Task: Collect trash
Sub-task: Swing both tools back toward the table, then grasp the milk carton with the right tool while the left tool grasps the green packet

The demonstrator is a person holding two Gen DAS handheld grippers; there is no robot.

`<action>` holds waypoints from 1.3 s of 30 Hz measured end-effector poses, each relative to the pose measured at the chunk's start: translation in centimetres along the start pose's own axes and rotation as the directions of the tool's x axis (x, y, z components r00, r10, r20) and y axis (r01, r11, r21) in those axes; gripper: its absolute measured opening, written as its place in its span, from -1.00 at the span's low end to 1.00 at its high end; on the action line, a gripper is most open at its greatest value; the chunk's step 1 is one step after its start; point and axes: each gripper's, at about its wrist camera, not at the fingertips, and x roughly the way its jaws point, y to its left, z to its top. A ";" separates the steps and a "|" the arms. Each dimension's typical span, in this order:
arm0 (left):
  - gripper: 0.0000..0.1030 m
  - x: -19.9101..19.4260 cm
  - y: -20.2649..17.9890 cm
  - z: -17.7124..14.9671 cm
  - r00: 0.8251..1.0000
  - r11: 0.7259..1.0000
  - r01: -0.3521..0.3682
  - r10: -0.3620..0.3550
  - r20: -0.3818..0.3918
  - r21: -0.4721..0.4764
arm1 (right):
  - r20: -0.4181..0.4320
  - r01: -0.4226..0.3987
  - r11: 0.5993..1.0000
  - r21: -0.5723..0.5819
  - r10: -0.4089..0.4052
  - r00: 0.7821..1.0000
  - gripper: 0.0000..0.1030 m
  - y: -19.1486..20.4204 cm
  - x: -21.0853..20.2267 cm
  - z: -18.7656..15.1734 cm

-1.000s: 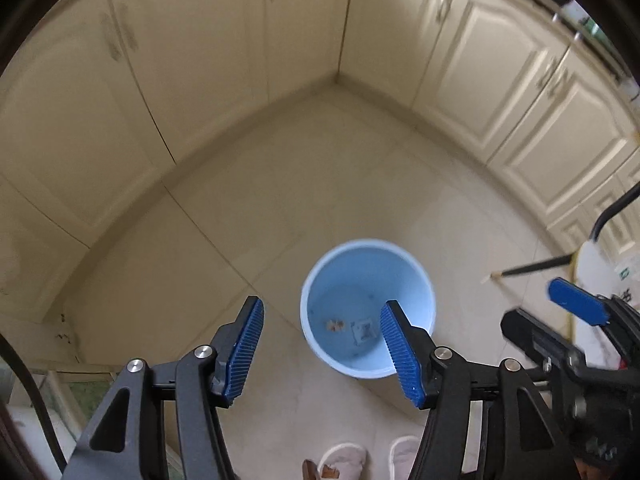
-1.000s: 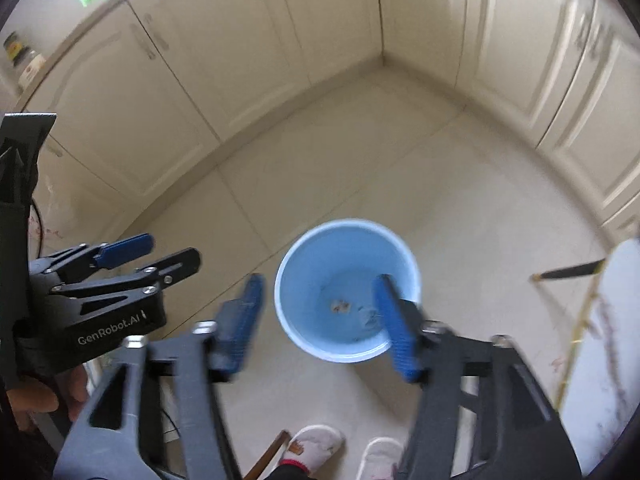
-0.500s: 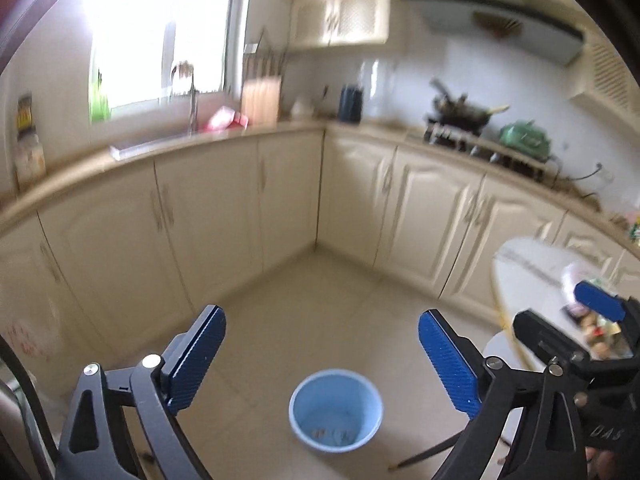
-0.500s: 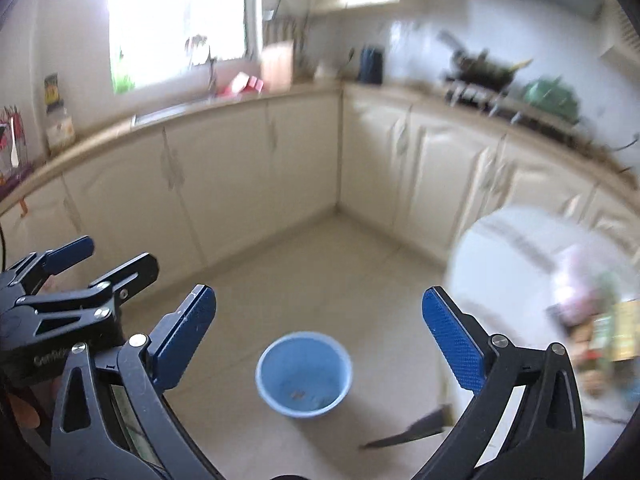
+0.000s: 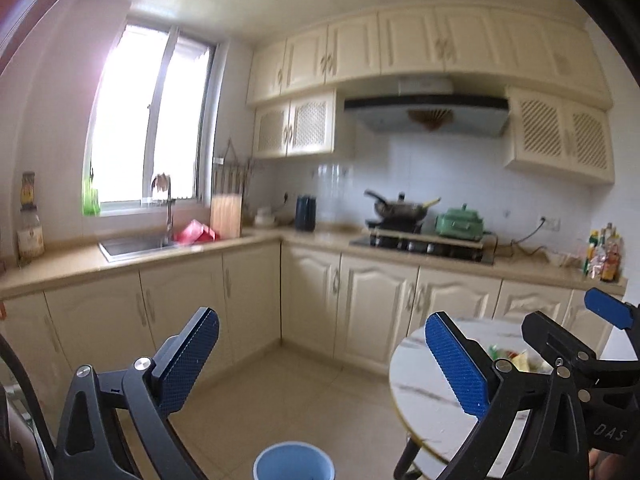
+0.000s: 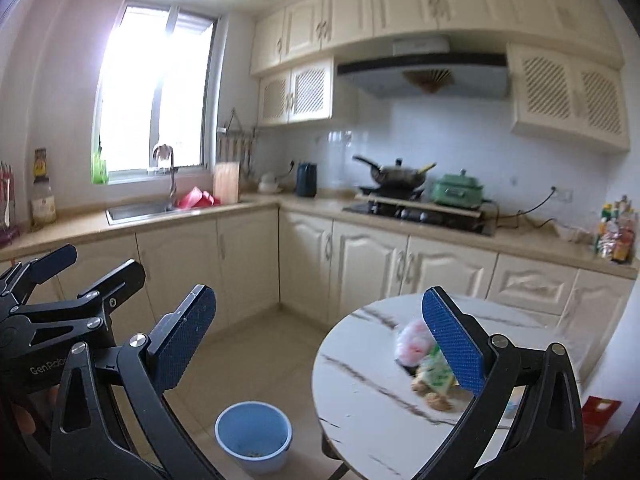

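Left wrist view: your left gripper (image 5: 320, 364) gapes released; the blue bin (image 5: 294, 462) sits on the floor below, beside the round marble worktop (image 5: 424, 392). "DAS" marks the right gripper (image 5: 568, 320).

Right wrist view: your right gripper (image 6: 318, 344), released, faces blurred trash (image 6: 426, 364) on the worktop (image 6: 360, 372); "GenRobo" marks the left gripper (image 6: 100, 264).

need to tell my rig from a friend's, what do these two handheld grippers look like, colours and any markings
Both match: the left gripper and right gripper have matte black angular frames with triangular cut-outs and silver rivets at the pivots. Their jaws carry flat bright blue pads with a fine diamond texture. Seen from the opposite camera, white lettering shows: "GenRobo" on the left body, "DAS" on the right, both partly cut off.
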 end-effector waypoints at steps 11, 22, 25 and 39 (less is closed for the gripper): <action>0.99 -4.0 -6.2 -12.9 0.991 0.999 0.026 -0.032 0.131 0.042 | 0.096 0.115 0.993 0.023 -0.117 0.988 1.00 -3.6 -6.7 0.4; 0.99 -2.8 -8.5 -9.1 0.986 0.986 0.128 -0.137 0.091 0.106 | 0.080 0.199 0.976 0.084 -0.206 0.975 1.00 -8.4 -8.5 -1.0; 0.99 0.1 -9.9 -8.5 0.982 0.974 0.187 -0.190 0.013 0.125 | 0.044 0.246 0.963 0.110 -0.252 0.967 1.00 -10.8 -8.1 -1.9; 0.99 14.9 -16.0 -13.3 0.883 0.919 0.356 -0.272 -0.382 0.171 | -0.265 0.406 0.883 0.236 -0.343 0.901 1.00 -24.1 -1.1 -9.9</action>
